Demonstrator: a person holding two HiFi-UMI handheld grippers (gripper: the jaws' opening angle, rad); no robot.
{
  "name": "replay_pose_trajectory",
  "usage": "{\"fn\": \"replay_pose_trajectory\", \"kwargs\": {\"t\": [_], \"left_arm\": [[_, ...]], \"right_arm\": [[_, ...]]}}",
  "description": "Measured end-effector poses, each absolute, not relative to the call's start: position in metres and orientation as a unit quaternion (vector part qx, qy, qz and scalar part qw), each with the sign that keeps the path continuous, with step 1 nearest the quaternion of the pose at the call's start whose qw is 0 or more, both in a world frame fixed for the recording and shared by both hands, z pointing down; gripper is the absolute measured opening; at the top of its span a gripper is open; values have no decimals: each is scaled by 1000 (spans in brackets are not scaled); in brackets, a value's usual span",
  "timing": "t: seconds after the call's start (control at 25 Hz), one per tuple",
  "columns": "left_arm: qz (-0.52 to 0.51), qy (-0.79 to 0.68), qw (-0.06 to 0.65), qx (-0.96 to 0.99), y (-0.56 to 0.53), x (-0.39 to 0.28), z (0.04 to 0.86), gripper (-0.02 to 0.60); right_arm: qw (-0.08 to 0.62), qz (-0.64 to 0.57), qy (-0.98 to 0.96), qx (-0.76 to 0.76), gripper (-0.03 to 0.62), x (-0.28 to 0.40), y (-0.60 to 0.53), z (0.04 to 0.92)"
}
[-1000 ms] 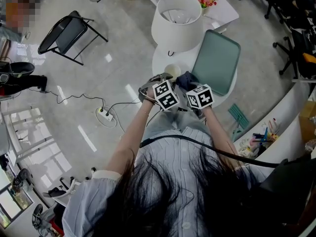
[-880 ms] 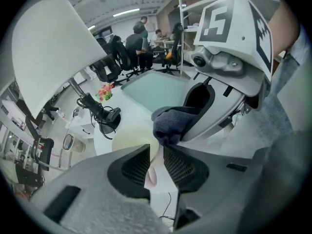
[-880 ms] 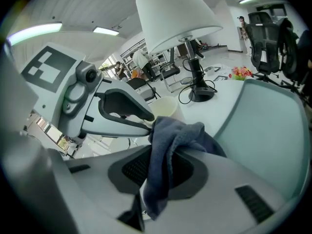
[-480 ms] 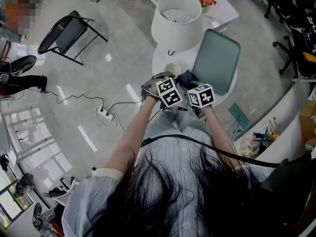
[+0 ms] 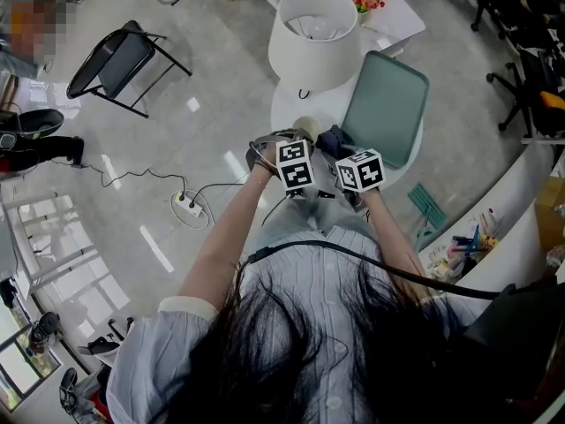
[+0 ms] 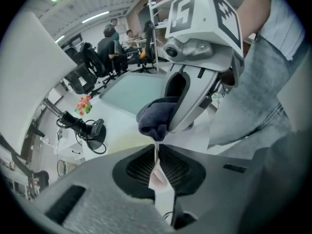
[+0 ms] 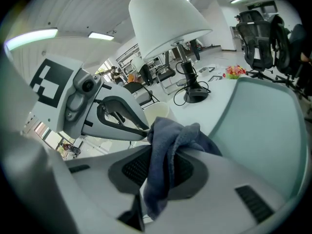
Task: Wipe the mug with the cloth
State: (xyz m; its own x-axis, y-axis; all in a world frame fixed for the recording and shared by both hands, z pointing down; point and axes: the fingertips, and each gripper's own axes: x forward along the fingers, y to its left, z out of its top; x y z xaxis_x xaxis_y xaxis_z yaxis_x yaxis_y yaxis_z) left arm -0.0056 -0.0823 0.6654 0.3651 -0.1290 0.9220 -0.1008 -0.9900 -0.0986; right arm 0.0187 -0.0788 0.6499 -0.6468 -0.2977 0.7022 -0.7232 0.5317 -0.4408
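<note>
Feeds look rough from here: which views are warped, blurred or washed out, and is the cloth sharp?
Head view: fisheye bending at the edges, glare streaks on the floor, hair blocks the lower half. Left gripper view: strong barrel warp, dark corners, its near fingers soft, the cloth sharp. Right gripper view: same warp, lampshade bright with little detail, cloth crisp.

A big room with a shiny grey floor (image 5: 221, 104).
A black chair (image 5: 124, 60) and a plug strip (image 5: 190, 207) sit on it; a white lamp (image 5: 315, 38) stands on the round table (image 5: 284, 106).
</note>
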Motion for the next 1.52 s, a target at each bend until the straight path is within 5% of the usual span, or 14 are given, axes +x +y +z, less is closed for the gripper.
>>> {"fn": "replay_pose_trajectory", "kwargs": {"t": [0.72, 1.08, 1.52], "left_arm": [[-608, -169, 236, -739, -70, -24, 668, 43], [-540, 67, -32, -838, -75, -9, 642, 46], [-516, 206, -153, -817, -76, 9, 647, 46]], "right_arm": [[288, 375, -823, 316, 86, 28, -72, 647], [283, 380, -820, 321, 86, 27, -72, 647], [273, 394, -816, 323, 86, 25, -71, 647]]}}
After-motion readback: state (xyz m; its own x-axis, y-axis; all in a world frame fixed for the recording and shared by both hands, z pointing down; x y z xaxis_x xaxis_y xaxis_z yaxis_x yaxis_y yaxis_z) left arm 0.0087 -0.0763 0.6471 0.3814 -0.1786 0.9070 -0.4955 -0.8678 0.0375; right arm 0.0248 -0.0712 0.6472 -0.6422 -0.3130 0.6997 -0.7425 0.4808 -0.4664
